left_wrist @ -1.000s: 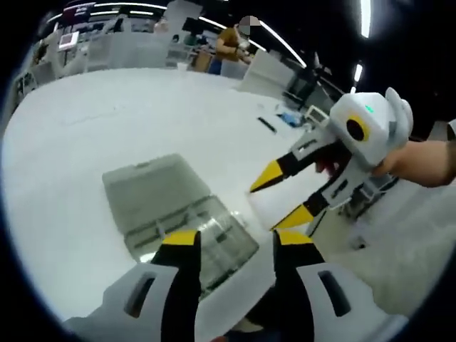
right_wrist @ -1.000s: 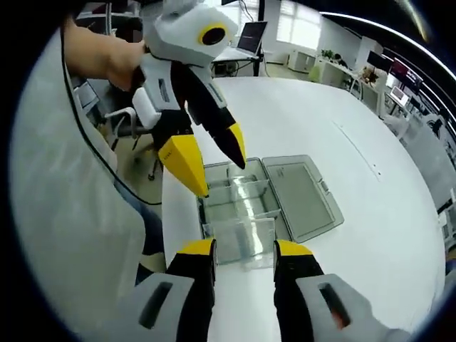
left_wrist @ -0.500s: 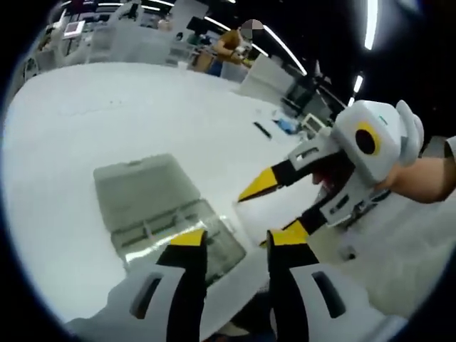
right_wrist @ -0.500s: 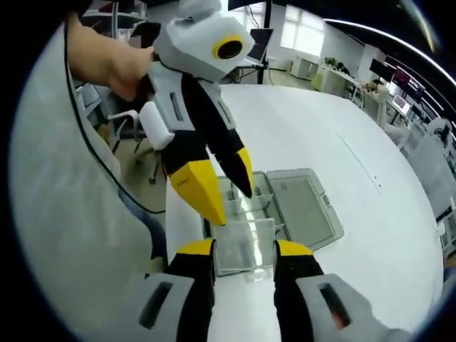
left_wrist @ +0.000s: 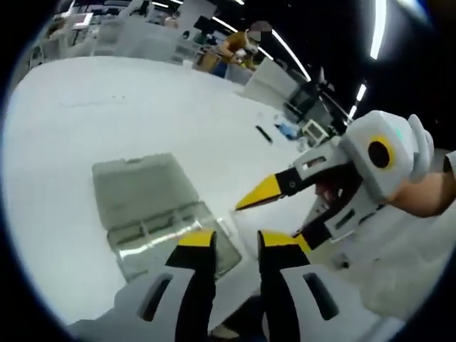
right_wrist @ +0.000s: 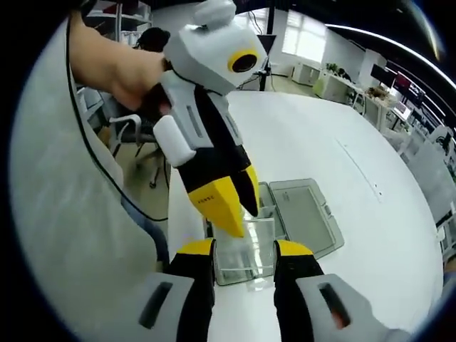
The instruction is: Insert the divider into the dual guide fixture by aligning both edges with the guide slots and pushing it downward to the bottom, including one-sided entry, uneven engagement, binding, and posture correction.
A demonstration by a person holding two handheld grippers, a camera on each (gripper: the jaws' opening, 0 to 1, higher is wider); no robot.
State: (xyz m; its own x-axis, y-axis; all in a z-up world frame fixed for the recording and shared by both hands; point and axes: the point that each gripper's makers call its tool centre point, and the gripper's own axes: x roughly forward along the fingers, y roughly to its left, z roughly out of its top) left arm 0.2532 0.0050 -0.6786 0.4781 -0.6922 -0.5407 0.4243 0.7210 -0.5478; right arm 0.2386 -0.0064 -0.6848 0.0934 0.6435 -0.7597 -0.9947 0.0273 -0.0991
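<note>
A clear plastic box (right_wrist: 299,217) lies open on the white table (right_wrist: 370,164), its lid (left_wrist: 139,187) folded flat beside the tray part (left_wrist: 178,239). In the right gripper view, the right gripper (right_wrist: 244,251) holds a clear plastic divider (right_wrist: 246,242) upright between its yellow-tipped jaws, pinching it just above the near end of the tray; whether the sheet's edges sit in the guide slots cannot be told. The left gripper (right_wrist: 235,206) comes in from the upper left, held in a hand (right_wrist: 125,68), its jaws close together with the tips right at the divider's top edge. In the left gripper view, the left gripper's (left_wrist: 235,242) own jaws stand nearly shut over the tray's near corner, while the right gripper (left_wrist: 285,214) reaches in from the right with jaws spread
</note>
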